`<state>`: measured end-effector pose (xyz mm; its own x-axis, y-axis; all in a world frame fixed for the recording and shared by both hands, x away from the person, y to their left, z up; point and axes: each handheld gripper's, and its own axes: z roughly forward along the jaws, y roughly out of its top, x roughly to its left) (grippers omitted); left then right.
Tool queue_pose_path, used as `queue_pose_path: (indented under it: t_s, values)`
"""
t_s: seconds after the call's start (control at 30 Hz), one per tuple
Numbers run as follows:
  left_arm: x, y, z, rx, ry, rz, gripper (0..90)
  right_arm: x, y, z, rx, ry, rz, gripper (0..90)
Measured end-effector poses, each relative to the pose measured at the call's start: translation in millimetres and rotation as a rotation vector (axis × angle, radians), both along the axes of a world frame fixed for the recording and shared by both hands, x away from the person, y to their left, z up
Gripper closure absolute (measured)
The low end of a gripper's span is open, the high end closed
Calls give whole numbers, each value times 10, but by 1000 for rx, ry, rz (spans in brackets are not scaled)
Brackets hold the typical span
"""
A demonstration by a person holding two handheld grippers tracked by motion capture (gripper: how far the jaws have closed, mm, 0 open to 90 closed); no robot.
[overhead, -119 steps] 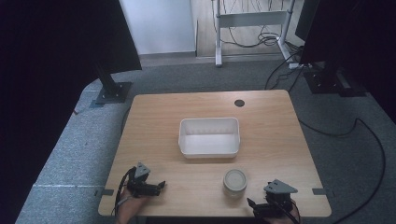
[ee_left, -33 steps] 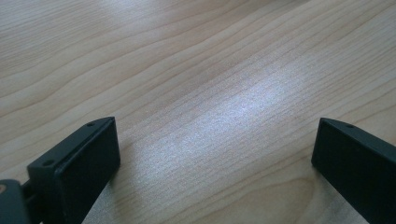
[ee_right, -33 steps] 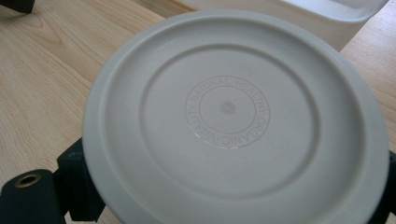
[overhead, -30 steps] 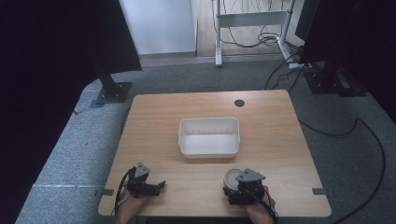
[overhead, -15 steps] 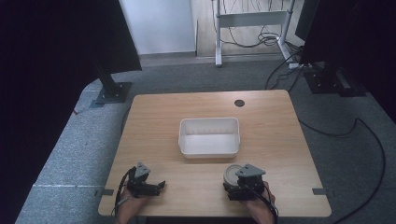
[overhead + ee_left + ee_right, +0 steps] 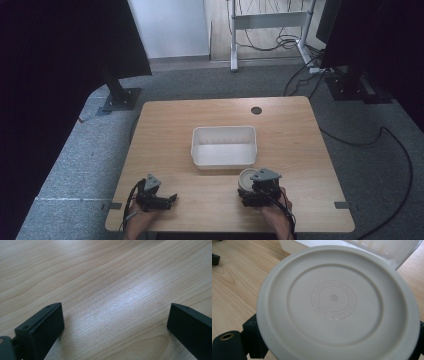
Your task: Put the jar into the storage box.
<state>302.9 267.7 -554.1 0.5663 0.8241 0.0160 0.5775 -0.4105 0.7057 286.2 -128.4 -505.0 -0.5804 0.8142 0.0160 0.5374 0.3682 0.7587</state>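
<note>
Comparing this moment with four seconds before, the right gripper [image 6: 248,191] had travelled leftward from the table's near right corner to the round white container [image 6: 246,177], which had stood alone then. A second earlier it was already at the container, and over the last half second little more changed in the high view. The container sat on the wooden table [image 6: 290,130] near the front edge, just in front of the white rectangular bin [image 6: 223,146] and close to its right front corner, in the same spot as in all the earlier frames.

From the right gripper view, the container's lid [image 6: 337,305] spread wide between the black jaws, which stood on either side of it, one at the lower left and one at the right edge; whether they pressed on its sides or merely flanked it could not be told. The bin's wall [image 6: 384,248] rose just behind the lid.

The left gripper [image 6: 172,198] stayed where it had been throughout, resting near the front left of the table with its jaws spread wide apart over bare wood [image 6: 112,285], holding nothing.
</note>
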Motion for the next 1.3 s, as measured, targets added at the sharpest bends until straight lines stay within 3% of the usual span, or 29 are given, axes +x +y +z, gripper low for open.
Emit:
queue_pose_path:
  t_s: [1.3]
  values:
    - [0,1,0,1,0,-2,7,363,275,233,8,-25,-11,92]
